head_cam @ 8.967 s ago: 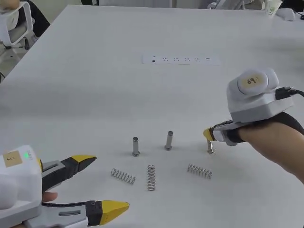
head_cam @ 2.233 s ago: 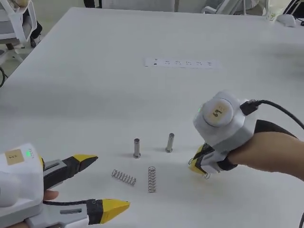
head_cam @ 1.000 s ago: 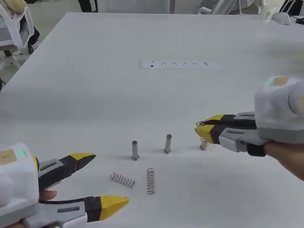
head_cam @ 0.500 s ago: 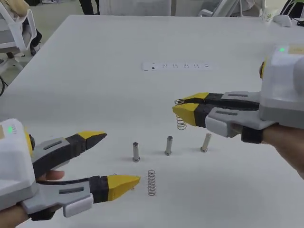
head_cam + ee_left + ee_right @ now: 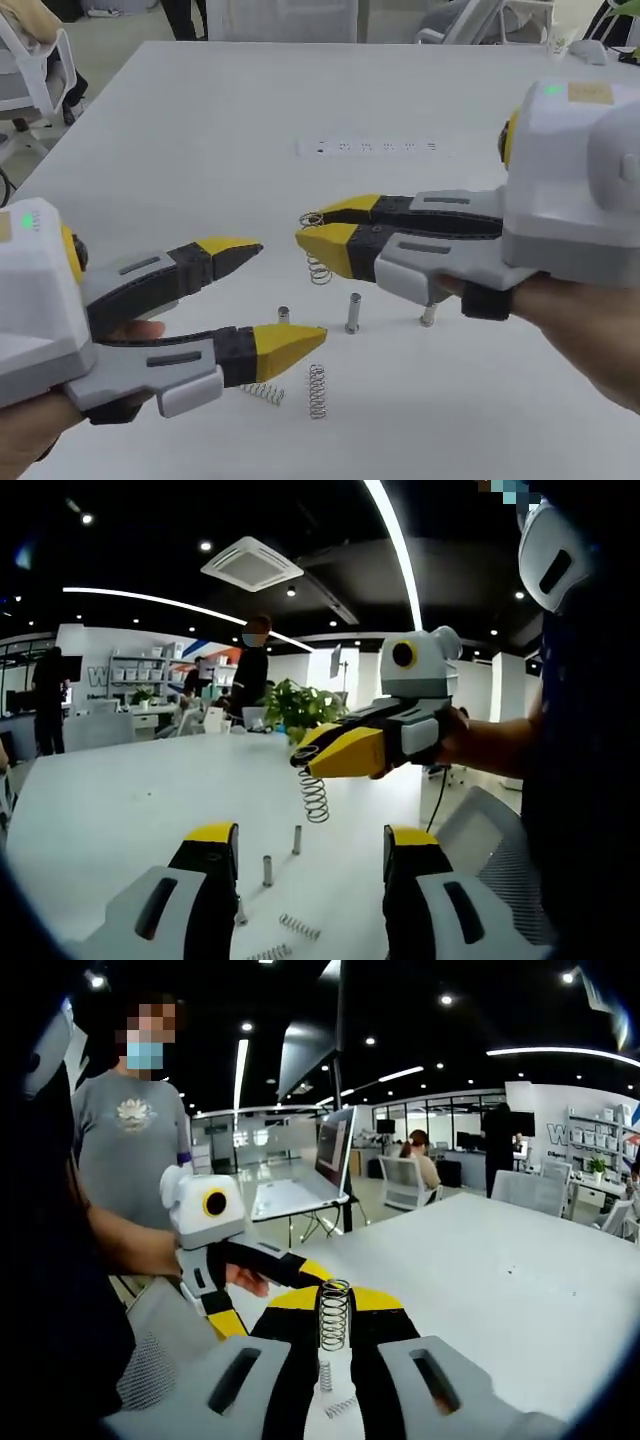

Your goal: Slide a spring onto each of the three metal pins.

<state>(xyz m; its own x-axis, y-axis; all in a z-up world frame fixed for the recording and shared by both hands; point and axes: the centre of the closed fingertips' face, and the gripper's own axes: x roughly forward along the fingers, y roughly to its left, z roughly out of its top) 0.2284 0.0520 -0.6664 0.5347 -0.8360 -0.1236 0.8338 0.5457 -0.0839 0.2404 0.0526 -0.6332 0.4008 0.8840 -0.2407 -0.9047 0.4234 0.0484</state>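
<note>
Pinching a spring (image 5: 318,268) by its top coil in the right gripper (image 5: 310,226), we figure it dangles so the free end can drop over one of three bare upright pins (image 5: 353,312) on the table (image 5: 200,150), left gripper (image 5: 288,291) gaping empty alongside, two spare springs (image 5: 316,390) lying near.

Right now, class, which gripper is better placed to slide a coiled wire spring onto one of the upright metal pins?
Right. The right gripper is shut on a coiled wire spring, held raised near the three upright metal pins. The left gripper is open and empty.
</note>
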